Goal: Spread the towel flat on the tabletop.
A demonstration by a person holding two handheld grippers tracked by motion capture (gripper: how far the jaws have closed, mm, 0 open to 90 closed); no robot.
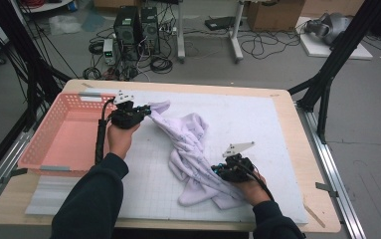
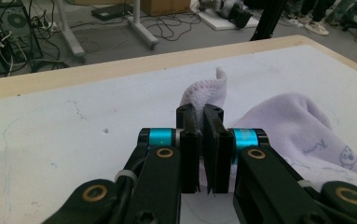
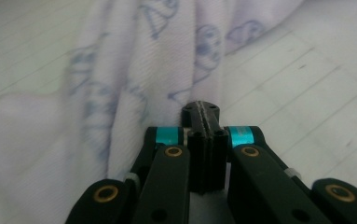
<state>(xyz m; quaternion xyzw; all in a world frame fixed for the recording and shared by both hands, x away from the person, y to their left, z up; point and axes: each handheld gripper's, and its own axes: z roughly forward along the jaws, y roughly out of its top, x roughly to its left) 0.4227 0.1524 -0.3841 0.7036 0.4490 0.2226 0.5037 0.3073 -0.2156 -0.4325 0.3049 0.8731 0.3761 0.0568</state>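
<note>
Cloth (image 1: 190,149), pale lilac with a faint printed pattern, lies rumpled in a long diagonal band across the white mat (image 1: 257,119) that covers the table (image 1: 297,164). One end of the band reaches up toward the far left of the mat; the other end spreads out near the front edge, right of centre.

Left gripper (image 1: 137,112), seen from the high view, sits at the upper end of the cloth, just beside the pink basket (image 1: 61,132) that stands on the table's left side. In the left gripper view its jaws are clenched on a thin fold of the cloth (image 2: 204,91), the hem curling up just beyond the tips; the rest of the fabric trails off to the right over the mat (image 2: 73,121).

Right gripper (image 1: 218,170) rests at the lower end of the cloth, its tips against the bunched fabric. In the right gripper view its jaws stand pressed together with no gap between them. Folds of cloth (image 3: 134,70) hang directly ahead of the tips and to their left, touching or very nearly so; whether any edge of fabric is caught between the pads cannot be told. Gridded mat (image 3: 306,93) shows to the right of the jaws.

Dark sleeves cover both forearms, which enter from the bottom of the high view.
</note>
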